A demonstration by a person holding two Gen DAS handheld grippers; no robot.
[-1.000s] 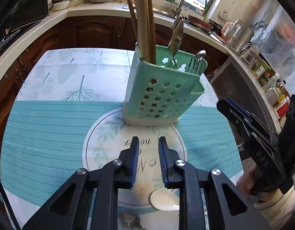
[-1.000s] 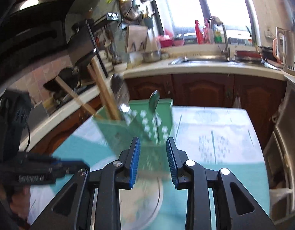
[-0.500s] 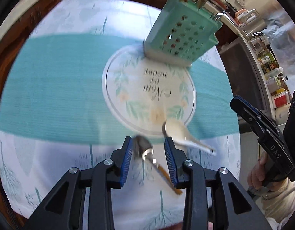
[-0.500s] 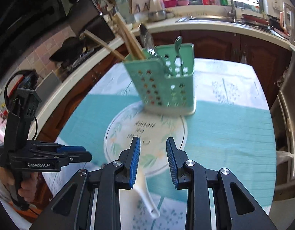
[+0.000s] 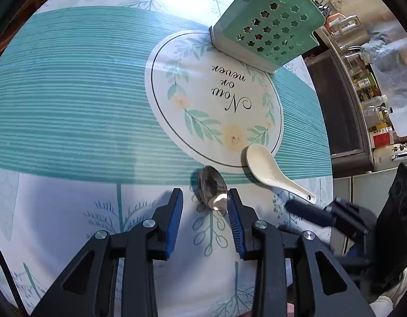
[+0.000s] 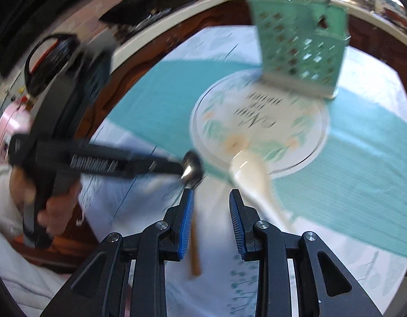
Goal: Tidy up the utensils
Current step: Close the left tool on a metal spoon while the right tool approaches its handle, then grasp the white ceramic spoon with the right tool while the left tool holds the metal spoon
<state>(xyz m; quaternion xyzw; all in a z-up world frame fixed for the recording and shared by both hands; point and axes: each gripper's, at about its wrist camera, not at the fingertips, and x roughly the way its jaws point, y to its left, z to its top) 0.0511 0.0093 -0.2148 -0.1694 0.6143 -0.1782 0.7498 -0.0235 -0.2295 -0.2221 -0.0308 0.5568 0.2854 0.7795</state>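
A metal spoon (image 5: 212,187) with a wooden handle lies on the tablecloth, its bowl just ahead of my open left gripper (image 5: 204,206). A white ceramic soup spoon (image 5: 269,171) lies to its right. In the blurred right wrist view my open right gripper (image 6: 211,211) hangs above the cloth between the metal spoon (image 6: 191,169) and the white spoon (image 6: 252,177). The green perforated utensil holder (image 5: 269,29) stands at the far side and also shows in the right wrist view (image 6: 301,47), with utensils in it.
The table carries a teal-striped cloth (image 5: 71,92) with a round printed medallion. The right gripper's body (image 5: 343,219) sits at the table's right edge. A kitchen counter (image 6: 177,8) runs behind the table.
Both grippers have tilted down from the holder toward the two spoons on the cloth and moved closer to them. The left gripper's jaws have opened wider.
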